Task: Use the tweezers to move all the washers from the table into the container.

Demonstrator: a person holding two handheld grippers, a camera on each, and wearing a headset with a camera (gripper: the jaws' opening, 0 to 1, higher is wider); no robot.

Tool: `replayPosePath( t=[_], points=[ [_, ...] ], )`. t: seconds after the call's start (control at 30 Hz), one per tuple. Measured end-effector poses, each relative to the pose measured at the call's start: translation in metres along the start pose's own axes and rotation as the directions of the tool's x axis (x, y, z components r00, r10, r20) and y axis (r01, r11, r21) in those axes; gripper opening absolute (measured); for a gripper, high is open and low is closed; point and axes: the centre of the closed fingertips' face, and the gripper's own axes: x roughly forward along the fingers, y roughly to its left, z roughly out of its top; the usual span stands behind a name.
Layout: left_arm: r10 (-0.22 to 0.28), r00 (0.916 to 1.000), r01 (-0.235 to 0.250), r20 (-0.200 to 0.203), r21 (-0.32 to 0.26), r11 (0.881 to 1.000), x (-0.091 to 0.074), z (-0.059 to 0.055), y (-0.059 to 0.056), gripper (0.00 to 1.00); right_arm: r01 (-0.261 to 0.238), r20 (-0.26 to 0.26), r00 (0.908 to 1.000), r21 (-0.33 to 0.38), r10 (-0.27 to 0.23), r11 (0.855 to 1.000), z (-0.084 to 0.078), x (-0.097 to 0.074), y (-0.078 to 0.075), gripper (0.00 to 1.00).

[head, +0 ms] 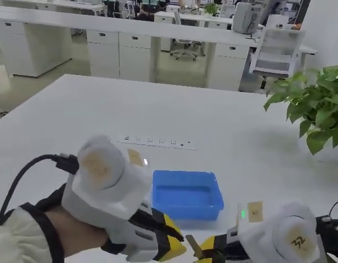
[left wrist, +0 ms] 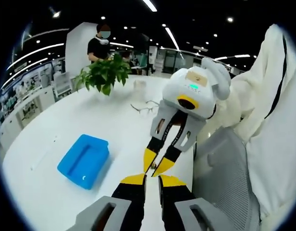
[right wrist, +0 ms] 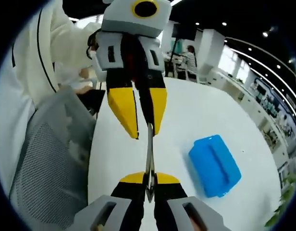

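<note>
We see the right claw (right wrist: 149,180) clamped on the tweezers (right wrist: 149,149), the left claw (right wrist: 144,132) apart at their far end, and the blue container (head: 186,207) on the worktop (head: 240,142) nearby. We'd regrip squarely, keeping the tips free.

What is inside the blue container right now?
In the head view the blue container shows a bare blue floor, with nothing lying on it that I can make out. Its near wall hides the strip of floor just behind it.
</note>
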Motion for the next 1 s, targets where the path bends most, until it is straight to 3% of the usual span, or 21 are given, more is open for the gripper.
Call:
replayPosePath(
  t=[0.1, 0.2, 0.3, 0.47, 0.57, 0.67, 0.73, 0.8, 0.83, 0.87, 1.0],
  points=[
    [-0.011, 0.9979, 0.013, -0.064, 0.024, 1.0, 0.007, -0.006, 0.0, 0.15, -0.034, -0.037, 0.9988, -0.06, 0.031, 0.998, -0.002, 0.006, 0.006, 0.02],
    [-0.037, 0.9893, 0.043, -0.141, 0.037, 0.998, 0.017, -0.014, -0.003, 0.13, -0.058, -0.088, 0.9949, -0.098, 0.049, 0.994, -0.006, 0.014, 0.01, 0.02],
    [-0.032, 0.9869, 0.043, -0.158, 0.071, 0.997, 0.027, -0.015, -0.003, 0.1, -0.065, -0.144, 0.9887, -0.151, 0.043, 0.986, -0.012, 0.021, 0.011, 0.02],
    [-0.033, 0.9739, 0.056, -0.224, 0.095, 0.994, 0.038, -0.027, 0.0, 0.07, -0.067, -0.187, 0.9819, -0.197, 0.029, 0.978, -0.018, 0.029, 0.011, 0.02],
    [-0.035, 0.962, 0.062, -0.271, 0.091, 0.994, 0.043, -0.038, 0.003, 0.02, -0.055, -0.196, 0.9804, -0.206, 0.014, 0.977, -0.02, 0.031, 0.009, 0.02],
    [-0.026, 0.9608, 0.052, -0.276, 0.089, 0.995, 0.048, -0.043, 0.006, 0.0, -0.054, -0.219, 0.9758, -0.211, 0.006, 0.976, -0.025, 0.033, 0.008, 0.02],
    [0.022, 0.9573, -0.002, -0.288, 0.068, 0.998, 0.051, -0.048, 0.015, 0.0, -0.05, -0.23, 0.9733, -0.2, 0.003, 0.978, -0.028, 0.034, 0.007, 0.02],
    [0.003, 0.9591, 0.022, -0.283, 0.087, 0.996, 0.056, -0.053, 0.012, 0.0, -0.06, -0.231, 0.9726, -0.145, 0.025, 0.988, -0.033, 0.036, 0.01, 0.02],
    [0.011, 0.9617, 0.018, -0.274, 0.103, 0.994, 0.058, -0.054, 0.013, 0.0, -0.056, -0.218, 0.9753, -0.086, 0.036, 0.995, -0.035, 0.038, 0.012, 0.03],
    [0.005, 0.962, 0.024, -0.273, 0.104, 0.994, 0.059, -0.057, 0.014, 0.0, -0.049, -0.208, 0.9775, -0.073, 0.033, 0.996, -0.036, 0.039, 0.01, 0.03],
    [0.009, 0.9703, 0.013, -0.242, 0.089, 0.996, 0.066, -0.061, 0.021, 0.0, -0.008, -0.176, 0.9844, -0.068, -0.004, 0.998, -0.043, 0.044, 0.004, 0.04]
  ],
)
